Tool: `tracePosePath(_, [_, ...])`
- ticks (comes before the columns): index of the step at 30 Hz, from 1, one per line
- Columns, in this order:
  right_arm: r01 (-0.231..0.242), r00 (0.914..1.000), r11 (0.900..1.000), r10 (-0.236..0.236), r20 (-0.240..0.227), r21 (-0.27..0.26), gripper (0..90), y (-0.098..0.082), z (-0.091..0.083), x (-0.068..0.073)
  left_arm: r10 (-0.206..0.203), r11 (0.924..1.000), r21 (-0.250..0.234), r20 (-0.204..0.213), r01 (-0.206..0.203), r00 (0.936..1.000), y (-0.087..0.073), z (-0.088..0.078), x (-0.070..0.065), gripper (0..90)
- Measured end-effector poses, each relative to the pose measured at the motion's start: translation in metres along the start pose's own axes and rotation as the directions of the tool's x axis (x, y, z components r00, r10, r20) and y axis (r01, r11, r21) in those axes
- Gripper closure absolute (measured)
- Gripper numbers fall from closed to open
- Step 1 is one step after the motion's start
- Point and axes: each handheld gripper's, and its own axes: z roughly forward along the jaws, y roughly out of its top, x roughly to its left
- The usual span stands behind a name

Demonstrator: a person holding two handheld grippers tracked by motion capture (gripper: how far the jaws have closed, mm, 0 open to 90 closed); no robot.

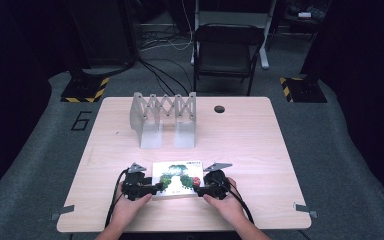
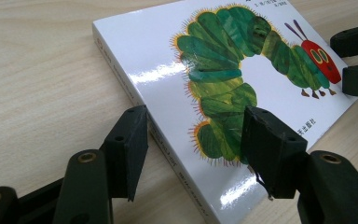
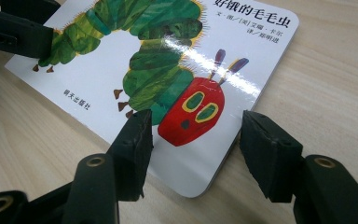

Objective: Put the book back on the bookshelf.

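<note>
On the table (image 1: 260, 145), near the rack (image 1: 163, 119), a book (image 1: 177, 179) is straddled — unclamped — by the left gripper (image 2: 193, 149) and right gripper (image 3: 193, 154), jaws apart.

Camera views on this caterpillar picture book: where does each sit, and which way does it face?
High view: above the person's table edge, facing forward and down on the wooden table; both forearms and hands show.
Left gripper view: on the left claw, facing the white caterpillar picture book at its spine.
Right gripper view: on the right claw, facing the book's opposite end.
Shared: the book; each gripper view shows the other claw.
</note>
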Motion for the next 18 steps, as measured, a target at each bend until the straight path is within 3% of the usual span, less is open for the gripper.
tracePosePath(2, [0.019, 0.9998, 1.0, -0.019, 0.008, 0.008, 44.5, -0.001, -0.003, 0.0, -0.018, 0.9998, -0.002, 0.008, 0.019, 0.9998, -0.002, 0.001, -0.004, 41.2])
tracePosePath(5, [-0.002, 0.9999, 1.0, 0.001, 0.014, 0.018, 44.5, -0.004, -0.006, 0.003, -0.02, 0.9998, -0.005, 0.008, 0.02, 0.9998, -0.003, 0.001, -0.008, 41.2])
tracePosePath(6, [-0.001, 0.9998, 1.0, 0.0, 0.02, 0.023, 44.5, -0.007, -0.009, 0.004, 0.012, 0.9999, 0.007, 0.013, -0.012, 0.9998, -0.004, 0.0, -0.01, 41.2])
tracePosePath(11, [0.028, 0.9991, 0.999, -0.028, 0.032, 0.022, 44.5, -0.013, -0.015, 0.005, -0.004, 1.0, 0.003, 0.018, 0.004, 0.9998, -0.008, 0.001, -0.019, 41.2])
tracePosePath(18, [0.045, 0.9977, 0.999, -0.046, 0.048, 0.031, 44.5, -0.02, -0.024, 0.009, 0.028, 0.9992, 0.028, 0.018, -0.028, 0.9995, -0.013, -0.004, -0.033, 41.6])
